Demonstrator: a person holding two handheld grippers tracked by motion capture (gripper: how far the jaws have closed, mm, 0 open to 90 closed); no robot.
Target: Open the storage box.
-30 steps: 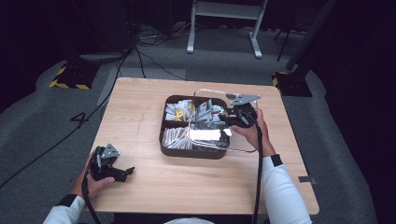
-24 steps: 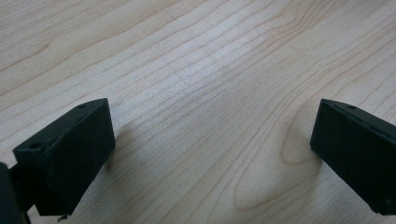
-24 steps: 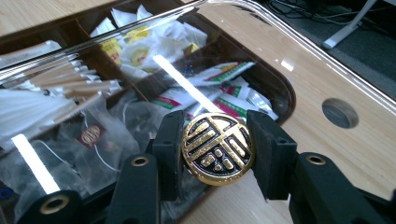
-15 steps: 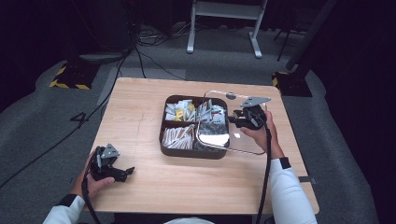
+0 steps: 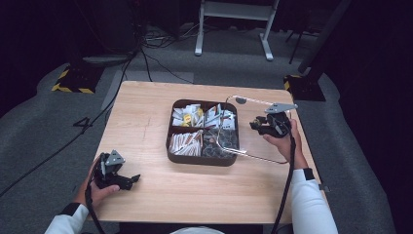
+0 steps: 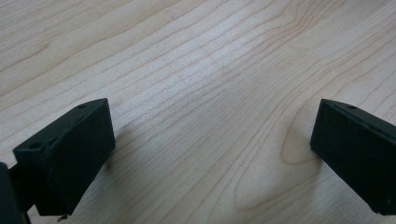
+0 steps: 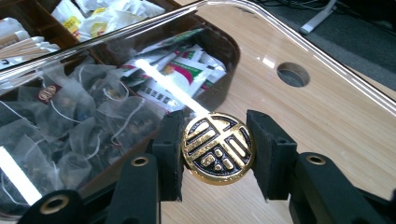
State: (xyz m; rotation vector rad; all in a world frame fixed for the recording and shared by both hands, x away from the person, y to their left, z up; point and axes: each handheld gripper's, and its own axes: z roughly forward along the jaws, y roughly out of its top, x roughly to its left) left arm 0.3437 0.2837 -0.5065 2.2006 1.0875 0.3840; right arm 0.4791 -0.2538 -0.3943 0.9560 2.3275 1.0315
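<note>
Right gripper (image 7: 217, 154): jaws clamped on round gold-and-black knob (image 7: 218, 148) of clear glass lid (image 5: 253, 127), partly over dark brown compartment box (image 5: 195, 156).
Left gripper (image 6: 210, 154): jaws apart, over pale wooden tabletop (image 6: 196, 70).

I work at a square table of pale wood with a visible grain (image 5: 160, 112), which stands on grey carpet. Near its middle sits a dark brown rounded tray with four compartments (image 5: 195, 159), which hold white sachets, tan sticks and mesh tea bags. Toward my near left corner my left gripper (image 5: 127, 179) rests on the bare wood, jaws well apart.
</note>
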